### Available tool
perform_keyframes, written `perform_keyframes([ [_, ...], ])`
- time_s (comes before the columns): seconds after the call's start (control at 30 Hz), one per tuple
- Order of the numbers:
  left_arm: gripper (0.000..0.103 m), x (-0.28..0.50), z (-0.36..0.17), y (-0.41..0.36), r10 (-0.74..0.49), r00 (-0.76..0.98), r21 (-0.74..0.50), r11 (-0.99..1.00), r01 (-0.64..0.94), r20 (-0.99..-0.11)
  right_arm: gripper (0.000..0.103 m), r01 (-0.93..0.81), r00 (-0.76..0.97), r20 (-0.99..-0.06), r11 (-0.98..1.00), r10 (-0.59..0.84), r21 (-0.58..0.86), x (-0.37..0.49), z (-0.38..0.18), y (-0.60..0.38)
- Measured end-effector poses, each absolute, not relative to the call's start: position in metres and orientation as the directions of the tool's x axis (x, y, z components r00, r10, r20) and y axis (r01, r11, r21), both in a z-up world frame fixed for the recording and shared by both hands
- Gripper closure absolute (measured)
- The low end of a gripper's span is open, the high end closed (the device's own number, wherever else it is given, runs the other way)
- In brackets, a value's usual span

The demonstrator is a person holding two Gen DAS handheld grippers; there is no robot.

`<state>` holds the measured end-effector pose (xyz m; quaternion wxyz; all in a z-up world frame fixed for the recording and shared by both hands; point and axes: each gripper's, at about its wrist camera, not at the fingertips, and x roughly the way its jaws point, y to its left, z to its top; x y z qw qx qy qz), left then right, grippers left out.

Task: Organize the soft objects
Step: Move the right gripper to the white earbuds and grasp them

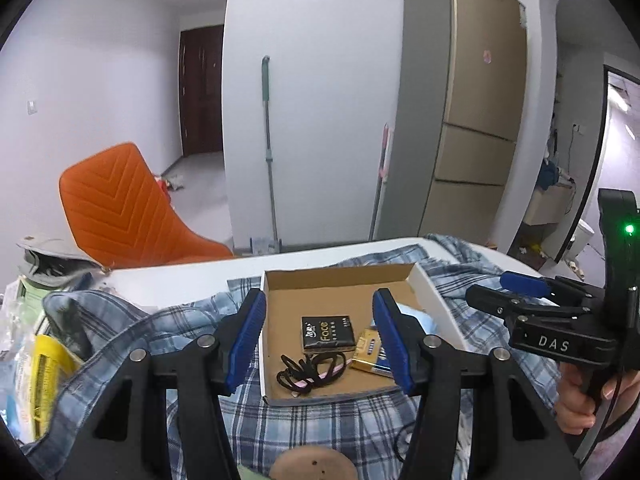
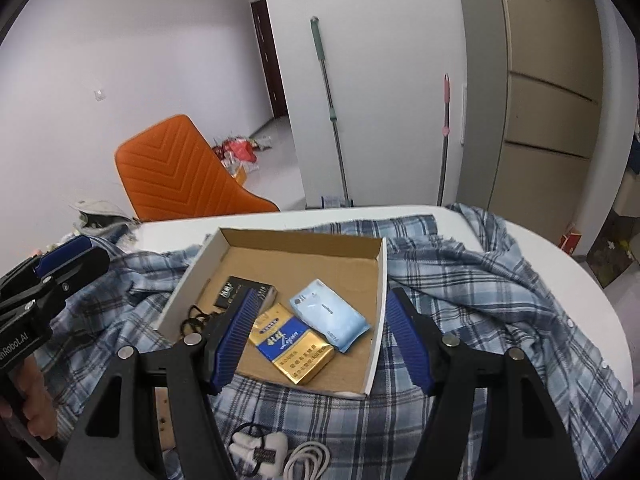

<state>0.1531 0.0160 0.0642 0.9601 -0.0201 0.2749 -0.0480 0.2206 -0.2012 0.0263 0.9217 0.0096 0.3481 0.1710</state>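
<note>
Listing contents by size, largest first.

1. Table (image 2: 460,216): white, rounded; carries everything below.
2. Plaid shirt (image 2: 500,300): blue-grey checked cloth, spread and rumpled across the table, under the box. Judged limp and light; it will sag and drag if lifted by one edge, so a pinch on a raised fold at the right would serve best.
3. Cardboard box (image 2: 384,280): shallow open tray, white outside, brown inside, resting on the shirt. Stiff; thin walls likely crush under a hard squeeze.
4. Left gripper (image 1: 320,338): fingers spread wide, hovering over the box's left half, holding nothing, touching nothing visible.
5. Right gripper (image 2: 320,344): fingers likewise spread wide, straddling the box's near right corner from above, empty.
6. Tissue pack (image 2: 328,314): pale blue, lying flat in the right of the box, touching the gold packet. Judged soft, light, slick-wrapped; take across its short width.
7. Gold packet (image 2: 292,348): gold and blue, near edge of box. Appears rigid.
8. Black packet (image 1: 327,333): marked "Face", centre-left of box. Stiffness uncertain.
9. Hair ties (image 1: 310,374): black loops tangled, near left corner of box. Springy, light; likely to snag together.
10. White cable (image 2: 308,460): coiled on the shirt, outside the box, beside a small white bundle, unidentified.
</note>
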Motion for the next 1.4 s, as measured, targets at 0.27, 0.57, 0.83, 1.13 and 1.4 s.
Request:
perform_keyframes([
  [0.27, 0.045, 0.100, 0.085, 0.009, -0.140, 0.888, -0.086, 0.990, 0.113, -0.439, 0.037, -0.359, 0.736, -0.573, 0.925, 0.362, 0.123, 0.176, 0.057, -0.208],
  [0.57, 0.038, 0.064, 0.072, 0.007, -0.176, 0.884, -0.095, 0.984, 0.149, -0.433, 0.037, -0.420, 0.732, -0.554, 0.903, 0.397, 0.091, 0.144, 0.052, -0.204],
  [0.83, 0.013, 0.061, 0.042, 0.010, -0.156, 0.886, -0.086, 0.988, 0.132, -0.436, 0.037, -0.456, 0.684, -0.598, 0.885, 0.417, 0.096, 0.147, 0.023, -0.197],
  [1.13, 0.013, 0.073, 0.002, 0.021, -0.145, 0.862, -0.142, 0.986, 0.086, -0.486, 0.037, -0.476, 0.617, -0.667, 0.873, 0.417, 0.104, 0.155, -0.012, -0.191],
  [1.4, 0.013, 0.073, -0.006, 0.024, -0.120, 0.866, -0.103, 0.991, 0.080, -0.486, 0.037, -0.501, 0.553, -0.746, 0.863, 0.373, 0.060, 0.161, -0.046, -0.173],
])
